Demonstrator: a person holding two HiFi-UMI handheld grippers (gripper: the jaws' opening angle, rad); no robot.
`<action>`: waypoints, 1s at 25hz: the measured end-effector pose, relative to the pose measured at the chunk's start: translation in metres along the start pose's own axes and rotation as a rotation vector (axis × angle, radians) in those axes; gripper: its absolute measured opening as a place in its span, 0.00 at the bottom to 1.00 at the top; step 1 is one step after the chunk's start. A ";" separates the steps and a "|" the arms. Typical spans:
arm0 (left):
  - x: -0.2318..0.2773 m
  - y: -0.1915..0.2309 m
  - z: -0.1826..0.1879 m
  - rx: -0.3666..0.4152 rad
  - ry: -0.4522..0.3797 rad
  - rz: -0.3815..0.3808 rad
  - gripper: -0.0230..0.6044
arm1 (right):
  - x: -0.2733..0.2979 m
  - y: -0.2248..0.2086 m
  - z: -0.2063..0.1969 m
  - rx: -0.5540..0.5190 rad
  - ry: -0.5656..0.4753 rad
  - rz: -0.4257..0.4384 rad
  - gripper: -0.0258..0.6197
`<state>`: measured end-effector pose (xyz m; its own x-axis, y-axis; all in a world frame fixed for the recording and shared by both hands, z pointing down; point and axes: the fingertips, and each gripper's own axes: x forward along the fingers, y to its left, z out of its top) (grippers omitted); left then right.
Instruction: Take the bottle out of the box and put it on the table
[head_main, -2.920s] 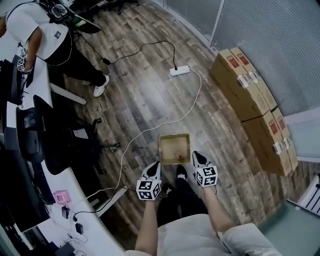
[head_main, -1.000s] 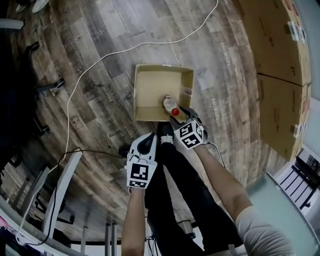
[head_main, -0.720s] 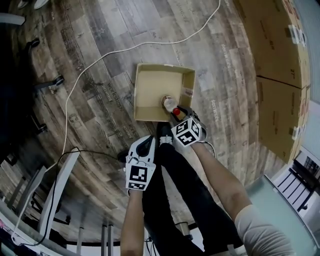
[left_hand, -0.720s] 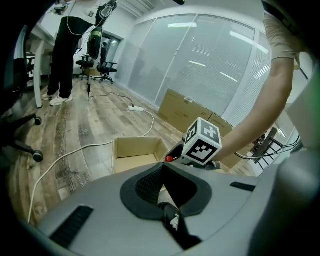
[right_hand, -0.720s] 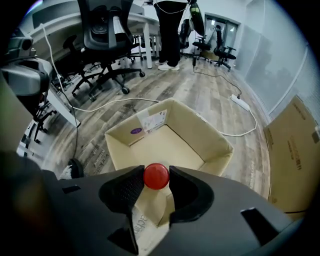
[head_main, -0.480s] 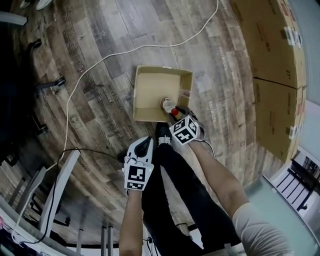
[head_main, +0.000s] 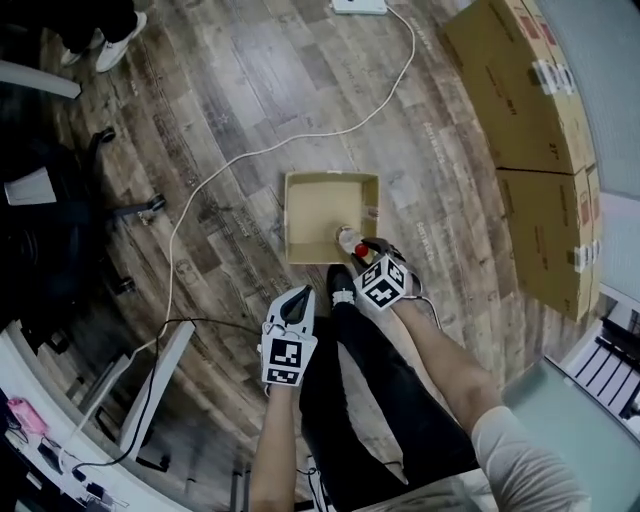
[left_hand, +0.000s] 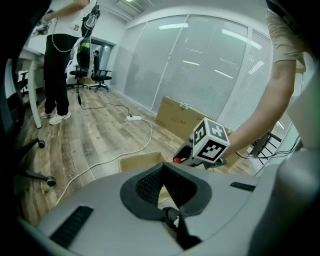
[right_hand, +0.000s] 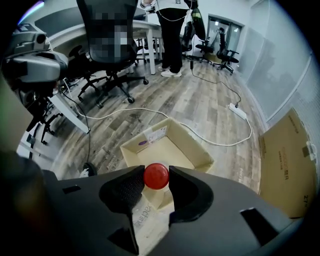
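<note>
An open cardboard box (head_main: 296, 216) stands on the wood floor; it is also in the right gripper view (right_hand: 196, 148) and the left gripper view (left_hand: 131, 162). My right gripper (right_hand: 156, 181) points steeply down over the box's near right corner. Its jaws have just been closing and are shut on the red cap (right_hand: 156, 175) of the bottle (head_main: 349, 239). The bottle's clear, labelled body hangs below the cap. In the head view the right gripper (head_main: 367, 250) covers the cap. My left gripper (head_main: 299, 298) hangs nearer me, left of the box, with its jaw tips together and nothing between them (left_hand: 163, 168).
A white cable (head_main: 300, 140) runs across the floor to a power strip (head_main: 358, 5). Large cardboard cartons (head_main: 540, 150) are stacked at the right. Desks and office chairs (right_hand: 107, 45) stand at the left, and a person (left_hand: 60, 55) stands farther off. My black-trousered legs (head_main: 370, 400) are below the grippers.
The right jaws closed onto the red cap. Both grippers have risen, and the box looks smaller and farther below in the head view. The left gripper stays beside it, still shut.
</note>
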<state>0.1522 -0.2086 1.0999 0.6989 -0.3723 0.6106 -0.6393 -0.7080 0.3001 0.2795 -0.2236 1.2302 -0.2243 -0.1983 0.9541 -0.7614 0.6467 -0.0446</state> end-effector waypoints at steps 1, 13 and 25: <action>-0.007 -0.002 0.010 0.009 0.006 0.006 0.06 | -0.013 0.002 0.003 0.006 -0.004 0.002 0.32; -0.113 -0.041 0.130 -0.052 -0.040 0.053 0.06 | -0.187 0.014 0.071 0.003 -0.105 0.004 0.32; -0.191 -0.131 0.248 0.064 -0.078 0.020 0.06 | -0.400 0.006 0.131 -0.135 -0.267 -0.028 0.32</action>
<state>0.1824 -0.1934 0.7619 0.7109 -0.4304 0.5563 -0.6332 -0.7358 0.2400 0.2845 -0.2369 0.8095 -0.3702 -0.3923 0.8421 -0.6859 0.7268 0.0370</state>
